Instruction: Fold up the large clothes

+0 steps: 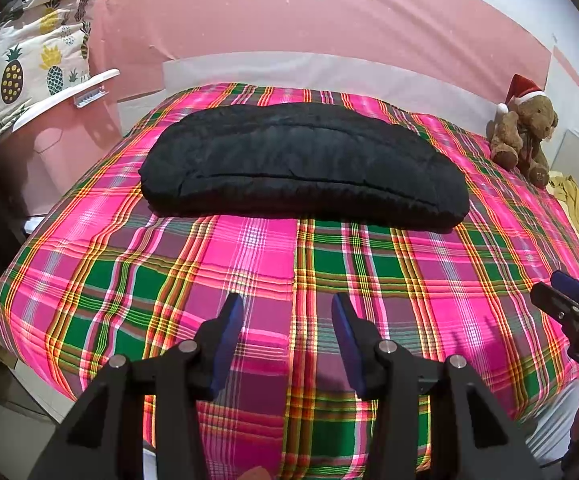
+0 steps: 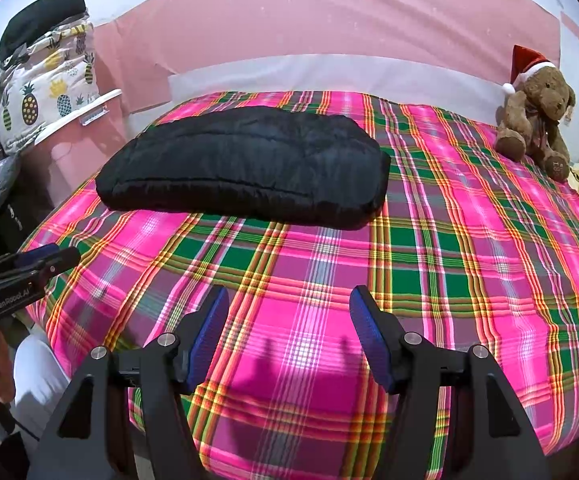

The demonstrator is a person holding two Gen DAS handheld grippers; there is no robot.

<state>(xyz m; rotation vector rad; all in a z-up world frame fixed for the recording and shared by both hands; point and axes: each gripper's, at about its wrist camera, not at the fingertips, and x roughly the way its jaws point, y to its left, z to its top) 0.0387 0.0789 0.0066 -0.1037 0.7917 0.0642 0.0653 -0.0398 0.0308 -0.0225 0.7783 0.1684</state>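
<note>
Pink walls (image 1: 309, 12) curved behind a bed (image 1: 249, 272) under a plaid cover; we saw its near edge cut off by our own tools. At the far left a pineapple-print bundle (image 1: 21, 76) was partly out of view, so we could not tell what it was. On the cover lay the black padded garment (image 1: 301, 164), folded into a long puffy bundle, well apart from both tools. A teddy bear (image 2: 537, 116) in a red hat sat at the far right. Our left gripper (image 1: 287, 308) and right gripper (image 2: 289, 300) hung spread, holding nothing.
</note>
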